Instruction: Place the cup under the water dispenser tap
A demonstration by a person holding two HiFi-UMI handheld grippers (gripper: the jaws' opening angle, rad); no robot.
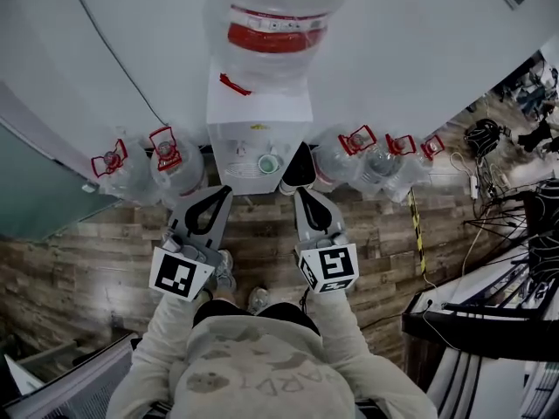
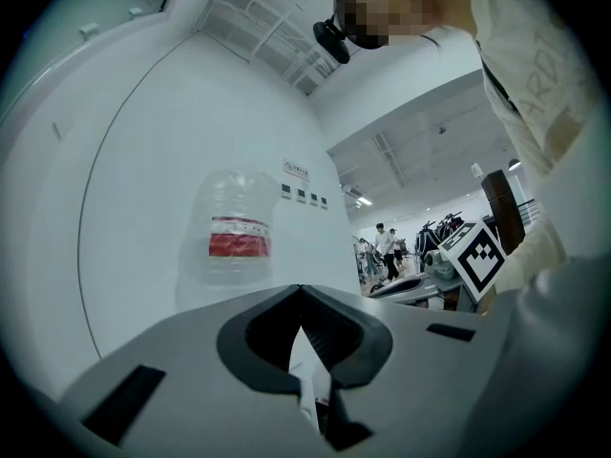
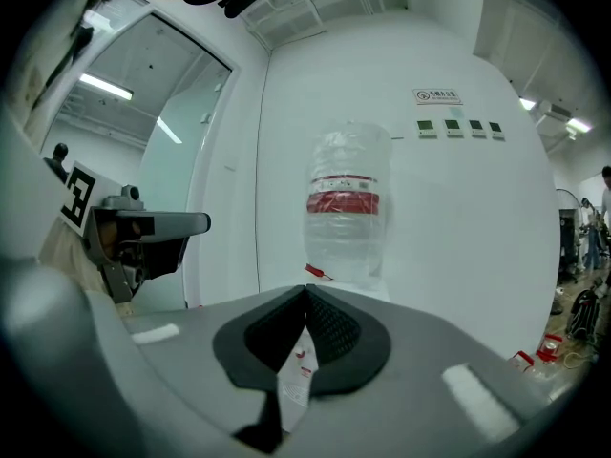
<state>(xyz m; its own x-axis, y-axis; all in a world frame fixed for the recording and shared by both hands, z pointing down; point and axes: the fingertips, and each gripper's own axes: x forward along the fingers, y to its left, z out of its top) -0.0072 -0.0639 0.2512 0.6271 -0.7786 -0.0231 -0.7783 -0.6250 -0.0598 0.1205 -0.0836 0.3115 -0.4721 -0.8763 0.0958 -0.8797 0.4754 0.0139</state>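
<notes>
Left gripper (image 1: 222, 190), jaws together and empty, is held level; the cup (image 1: 268, 162) is seen just ahead, between both grippers, set in the water dispenser (image 1: 258, 116) recess; right gripper (image 1: 300, 192) is likewise closed on nothing, so placement is judged done, only backing clear being required.

white wall (image 1: 410, 51), wood-plank floor (image 1: 96, 260), glass partition (image 1: 35, 186)

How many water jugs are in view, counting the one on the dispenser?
6. One jug sits on the dispenser. Two stand left of it, three to its right. More may be hidden behind.
</notes>
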